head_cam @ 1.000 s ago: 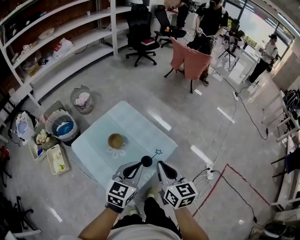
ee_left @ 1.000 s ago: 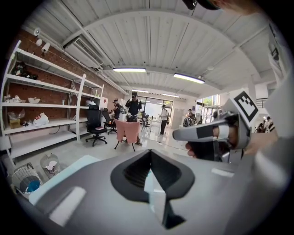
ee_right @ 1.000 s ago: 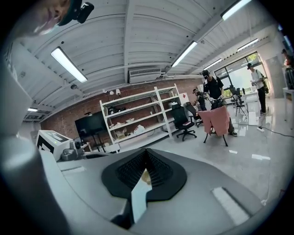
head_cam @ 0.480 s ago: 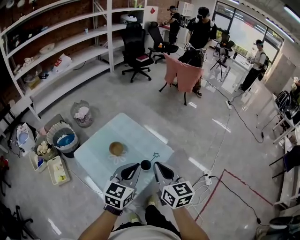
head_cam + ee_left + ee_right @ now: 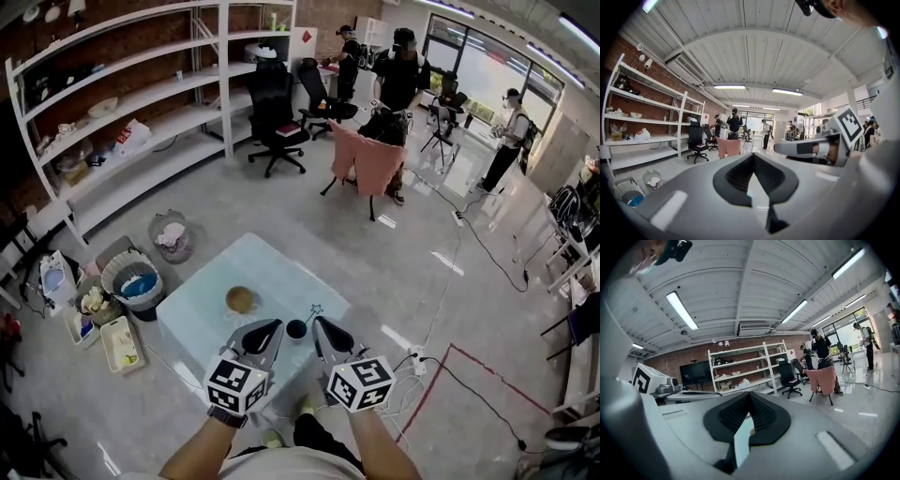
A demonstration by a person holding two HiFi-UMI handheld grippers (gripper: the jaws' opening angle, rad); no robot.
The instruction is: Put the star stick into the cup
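Observation:
A brown cup [image 5: 240, 299] stands on the pale blue table [image 5: 202, 309], left of centre. The star stick [image 5: 309, 314] lies near the table's front right edge, its small star outline at the far end and a black ball [image 5: 296, 328] at the near end. My left gripper [image 5: 272, 325] hovers just left of the ball and my right gripper [image 5: 319, 323] just right of it. Both are shut and hold nothing. In the left gripper view the gripper [image 5: 753, 155] points level across the room, as does the gripper [image 5: 750, 393] in the right gripper view.
Bins and a tray [image 5: 120, 343] sit on the floor left of the table. White shelving [image 5: 141, 103] lines the left wall. Office chairs [image 5: 277, 112], a chair draped in pink cloth [image 5: 370, 164] and several people stand beyond. Cables [image 5: 412, 361] trail on the floor at the right.
The head view has tilted up and shows more of the room. Both grippers have stayed shut beside the black ball, closing in on it slightly.

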